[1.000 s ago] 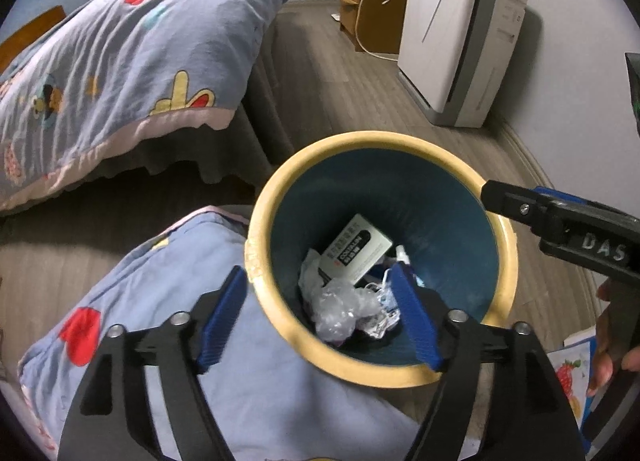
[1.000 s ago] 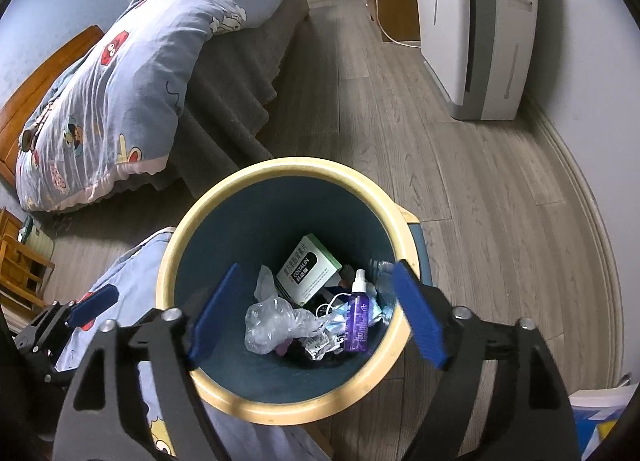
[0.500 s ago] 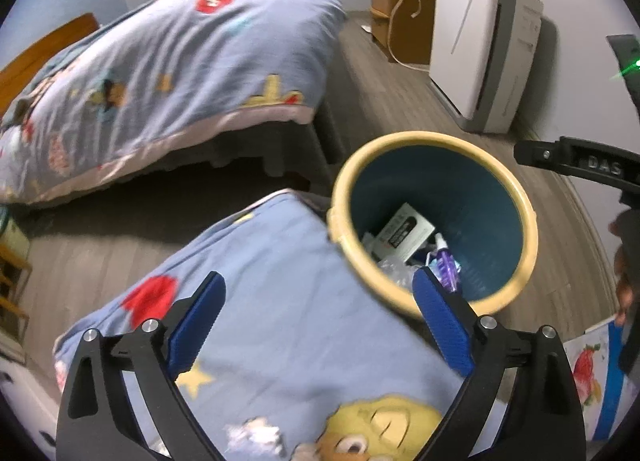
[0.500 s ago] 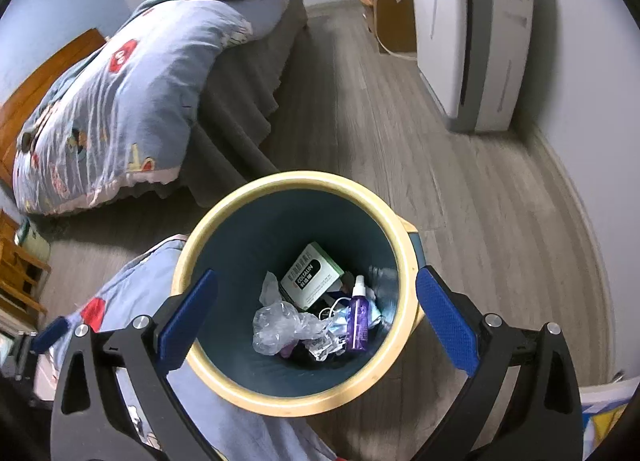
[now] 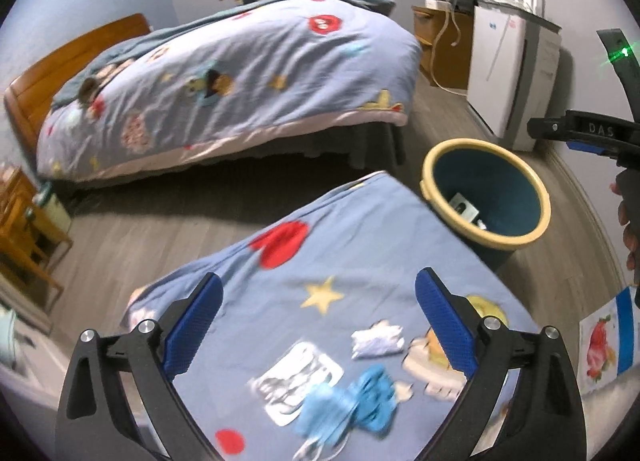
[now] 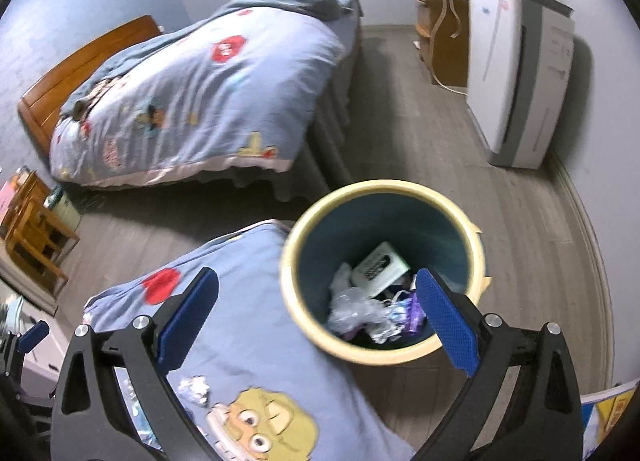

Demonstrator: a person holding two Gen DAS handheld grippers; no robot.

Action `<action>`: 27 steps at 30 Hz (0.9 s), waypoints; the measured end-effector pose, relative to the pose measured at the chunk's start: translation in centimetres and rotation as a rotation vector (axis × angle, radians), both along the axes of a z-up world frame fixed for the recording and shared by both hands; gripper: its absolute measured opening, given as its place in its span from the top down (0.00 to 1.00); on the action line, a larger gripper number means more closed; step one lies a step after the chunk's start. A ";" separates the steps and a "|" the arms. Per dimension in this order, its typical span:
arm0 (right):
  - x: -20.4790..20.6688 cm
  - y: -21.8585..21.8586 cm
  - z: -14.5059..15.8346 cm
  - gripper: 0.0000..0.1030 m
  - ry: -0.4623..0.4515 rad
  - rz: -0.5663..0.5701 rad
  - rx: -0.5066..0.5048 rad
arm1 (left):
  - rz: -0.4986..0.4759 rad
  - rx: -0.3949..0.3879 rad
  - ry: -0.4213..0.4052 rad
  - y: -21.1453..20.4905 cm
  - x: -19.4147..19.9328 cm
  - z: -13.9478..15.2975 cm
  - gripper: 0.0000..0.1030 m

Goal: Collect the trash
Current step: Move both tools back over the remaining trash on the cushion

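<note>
- Our left gripper (image 5: 318, 325) is wide open with nothing in it. Its jaws have just been opening.
- It hangs over the quilt (image 5: 360, 245), above a blue mask (image 5: 344, 401), a white wad (image 5: 376, 341) and a wrapper (image 5: 296, 385).
- Our right gripper (image 6: 316, 321) is wide open too, and empty.
- The bin (image 6: 384, 353) sits at the quilt's far corner, with trash (image 6: 368, 309) inside.
</note>
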State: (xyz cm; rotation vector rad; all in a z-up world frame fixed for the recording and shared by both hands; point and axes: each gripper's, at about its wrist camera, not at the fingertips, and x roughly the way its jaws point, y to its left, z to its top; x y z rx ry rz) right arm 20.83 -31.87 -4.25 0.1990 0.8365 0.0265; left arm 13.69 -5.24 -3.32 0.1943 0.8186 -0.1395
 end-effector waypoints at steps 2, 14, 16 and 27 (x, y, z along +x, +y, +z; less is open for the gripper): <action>-0.6 1.5 0.1 0.06 0.005 0.021 -0.007 | 0.025 -0.019 -0.002 1.9 -1.2 0.0 0.07; -4.6 9.2 -2.1 0.06 0.072 0.122 -0.016 | 0.144 -0.031 0.063 9.3 -4.0 -4.0 0.07; -5.0 10.2 -3.1 0.06 0.099 0.131 -0.012 | 0.158 -0.026 0.084 9.9 -4.0 -4.9 0.07; -7.6 15.1 -10.3 0.06 0.268 0.199 -0.011 | 0.155 0.031 0.143 11.5 -4.0 -7.6 0.07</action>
